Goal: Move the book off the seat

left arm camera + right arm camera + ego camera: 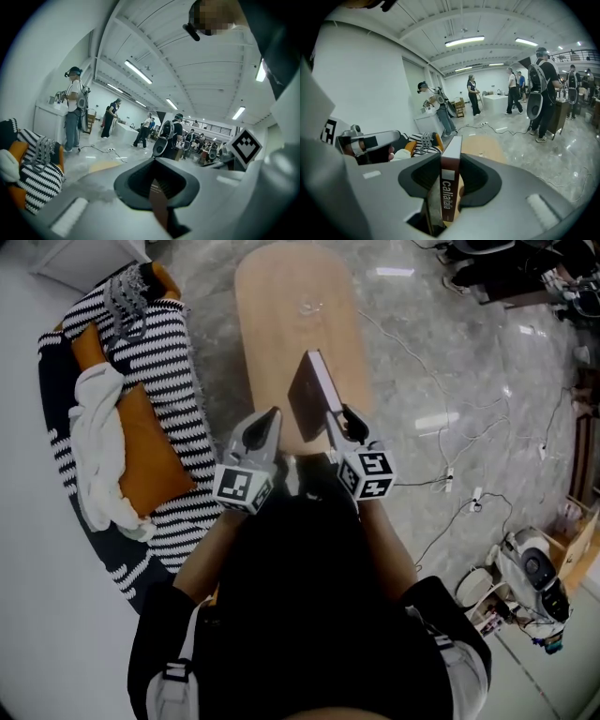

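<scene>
A dark brown book [314,395] with white page edges stands on edge above the near end of the oval wooden table [291,296]. My right gripper [339,418] is shut on its lower part. In the right gripper view the book's spine [451,187] fills the gap between the jaws. My left gripper [272,416] hovers just left of the book and holds nothing. In the left gripper view its jaws [159,201] stand a narrow way apart, with only a brown strip showing in the gap. The striped seat [178,381] lies to the left.
On the seat lie orange cushions [145,451] and a white cloth [98,446]. Cables [450,474] trail over the marble floor at the right, near a white device [530,568]. Several people [75,110] stand in the hall behind.
</scene>
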The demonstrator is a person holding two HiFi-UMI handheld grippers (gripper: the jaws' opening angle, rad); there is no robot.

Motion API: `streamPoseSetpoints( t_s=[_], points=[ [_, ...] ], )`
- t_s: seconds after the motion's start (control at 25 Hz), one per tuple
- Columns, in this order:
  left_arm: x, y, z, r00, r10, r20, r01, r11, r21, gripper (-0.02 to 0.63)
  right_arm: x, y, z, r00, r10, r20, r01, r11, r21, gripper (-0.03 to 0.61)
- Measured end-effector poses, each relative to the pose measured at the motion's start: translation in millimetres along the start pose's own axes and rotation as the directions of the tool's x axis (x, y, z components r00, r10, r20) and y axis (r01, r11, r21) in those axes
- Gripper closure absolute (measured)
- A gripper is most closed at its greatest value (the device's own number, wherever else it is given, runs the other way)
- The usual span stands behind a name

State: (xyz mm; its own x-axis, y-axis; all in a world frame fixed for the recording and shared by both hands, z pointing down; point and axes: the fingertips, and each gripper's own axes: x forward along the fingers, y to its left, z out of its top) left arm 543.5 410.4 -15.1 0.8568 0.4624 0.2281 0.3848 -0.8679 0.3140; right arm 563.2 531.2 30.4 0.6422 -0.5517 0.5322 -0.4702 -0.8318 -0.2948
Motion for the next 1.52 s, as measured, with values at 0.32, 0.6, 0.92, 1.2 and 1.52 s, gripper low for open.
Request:
streamPoseSetpoints(
  t_s=[0.32, 0.6, 0.92, 1.2, 1.52],
  points=[
    [27, -1, -12, 0.996, 0.086, -0.014, -0.086, 0.996, -0.024, 0.609, 24, -25, -13, 0.996, 0.069, -0.048, -0.068, 0.998, 0.013, 0.439],
    [54, 10, -24, 0.991, 0.132, -0.036, -0.134, 0.990, -0.041, 0.609, 53, -48, -21, 0.992, 0.092, -0.082, -0.090, 0.996, 0.029, 0.439],
    [79, 24, -48, 0.984, 0.164, -0.076, -0.170, 0.982, -0.076, 0.609, 85, -64, -41, 0.986, 0.109, -0.127, -0.103, 0.993, 0.054, 0.439],
    [100, 41, -81, 0.974, 0.187, -0.129, -0.201, 0.974, -0.105, 0.609, 118, -88, -66, 0.979, 0.116, -0.166, -0.101, 0.990, 0.095, 0.439],
    [116, 77, -122, 0.960, 0.223, -0.168, -0.246, 0.960, -0.135, 0.609, 163, -105, -109, 0.968, 0.132, -0.212, -0.105, 0.986, 0.131, 0.437]
  ],
)
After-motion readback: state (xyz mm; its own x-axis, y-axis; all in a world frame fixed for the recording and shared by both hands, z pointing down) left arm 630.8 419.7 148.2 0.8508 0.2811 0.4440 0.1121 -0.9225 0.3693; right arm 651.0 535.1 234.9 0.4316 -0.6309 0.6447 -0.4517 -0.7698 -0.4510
